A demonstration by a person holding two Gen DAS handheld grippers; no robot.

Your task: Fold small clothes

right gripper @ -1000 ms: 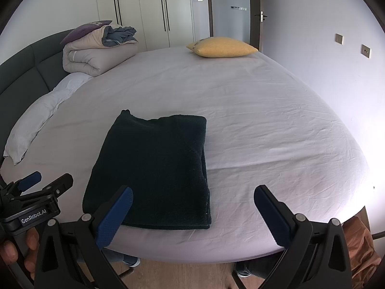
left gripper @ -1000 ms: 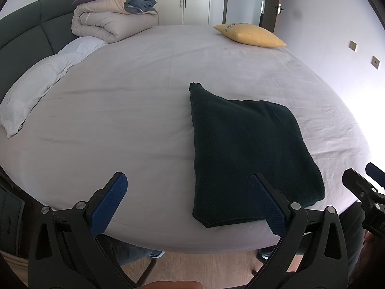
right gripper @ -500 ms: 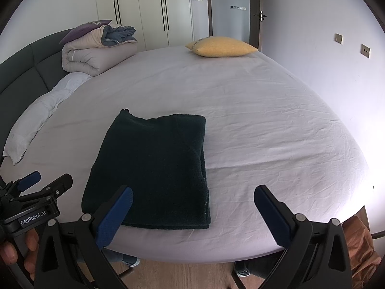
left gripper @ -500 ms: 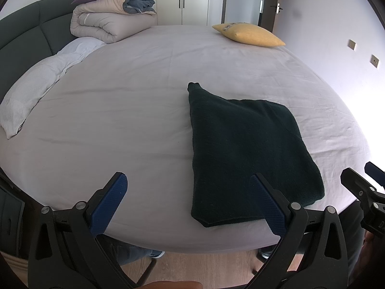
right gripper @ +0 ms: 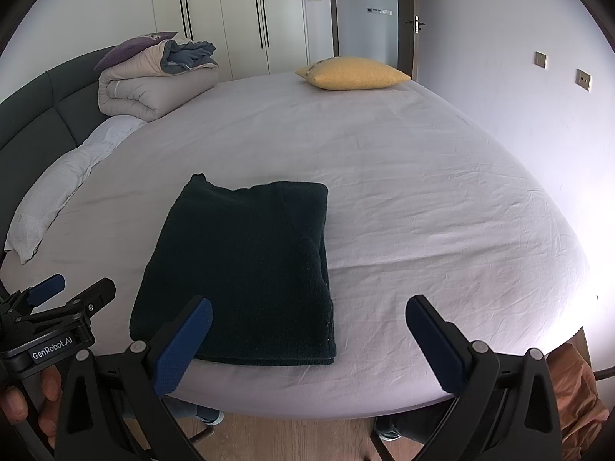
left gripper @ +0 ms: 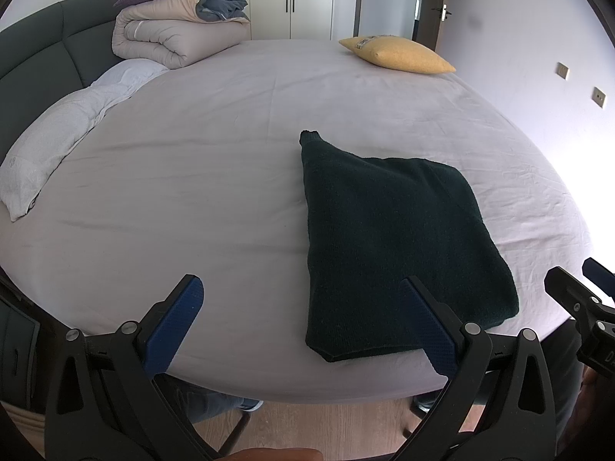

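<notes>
Blue-padded fingers (left gripper: 175,326) of your left tool (left gripper: 303,326) stand wide apart and grip nothing, held just off the near edge of the bed (left gripper: 192,192). Your right tool (right gripper: 307,340) is spread the same way, released, its fingers clear of the cloth. In the right wrist view your hand (right gripper: 23,403) shows at 8 o'clock, wrapped around the left tool's handle.

Just beyond both tools, the dark green garment (right gripper: 246,269) lies folded into a flat rectangle on the pale sheet, near the bed's front edge; it sits at 4 o'clock in the left view and at 7 o'clock in the right view, with neither tool touching it.

Farther off, a white pillow (left gripper: 65,146) lies along the dark headboard (left gripper: 38,57) at 9 o'clock. A rolled duvet (left gripper: 177,38) sits at 11 o'clock, and a yellow cushion (left gripper: 399,53) rests at the far edge at 1 o'clock.
</notes>
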